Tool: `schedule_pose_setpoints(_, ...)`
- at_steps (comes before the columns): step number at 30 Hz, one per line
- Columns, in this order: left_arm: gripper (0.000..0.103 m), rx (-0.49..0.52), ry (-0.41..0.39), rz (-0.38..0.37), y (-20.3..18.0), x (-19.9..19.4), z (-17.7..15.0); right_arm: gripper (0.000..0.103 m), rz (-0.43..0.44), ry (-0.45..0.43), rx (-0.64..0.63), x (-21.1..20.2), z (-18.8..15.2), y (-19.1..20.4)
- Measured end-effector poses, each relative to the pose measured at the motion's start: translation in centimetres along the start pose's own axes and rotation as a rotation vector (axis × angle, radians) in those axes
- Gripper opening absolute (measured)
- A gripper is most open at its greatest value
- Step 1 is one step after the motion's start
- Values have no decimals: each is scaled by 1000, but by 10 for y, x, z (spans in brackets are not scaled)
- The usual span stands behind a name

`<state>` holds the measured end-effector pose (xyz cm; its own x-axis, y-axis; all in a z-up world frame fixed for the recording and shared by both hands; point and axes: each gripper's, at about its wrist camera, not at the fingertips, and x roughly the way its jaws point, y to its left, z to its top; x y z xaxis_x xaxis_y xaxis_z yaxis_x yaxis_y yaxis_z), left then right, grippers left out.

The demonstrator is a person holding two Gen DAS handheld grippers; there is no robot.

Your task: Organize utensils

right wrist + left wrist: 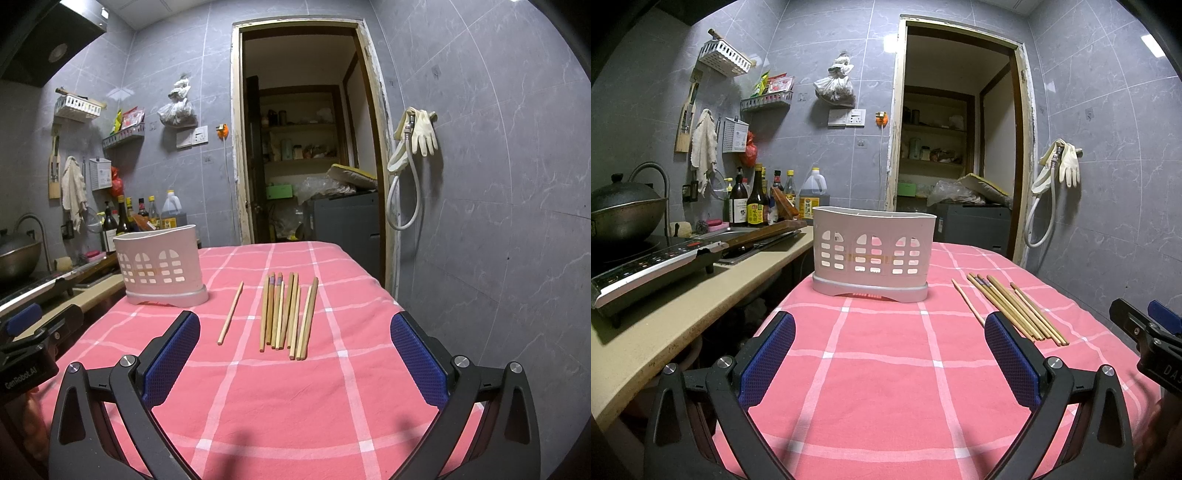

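- Both grippers, left and right, hovered spread wide and empty above the tablecloth.
- Chopsticks lay right of the basket, one stick apart.

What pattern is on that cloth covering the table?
Pink with a white grid check, tablecloth; it shows best in the right wrist view.

Black gripper frames, silver screws, blue textured fingers.

Both wrist views look low across the pink tablecloth toward the doorway (sharing holder and chopsticks).
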<state>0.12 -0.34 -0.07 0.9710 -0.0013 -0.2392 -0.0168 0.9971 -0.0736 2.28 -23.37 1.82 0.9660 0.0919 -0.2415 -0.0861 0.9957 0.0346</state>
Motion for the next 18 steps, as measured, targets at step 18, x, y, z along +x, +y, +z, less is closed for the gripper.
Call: schedule_pose_setpoints(18,100,1,1,0,-1,0,0,103,1,6,6,0,-1,1)
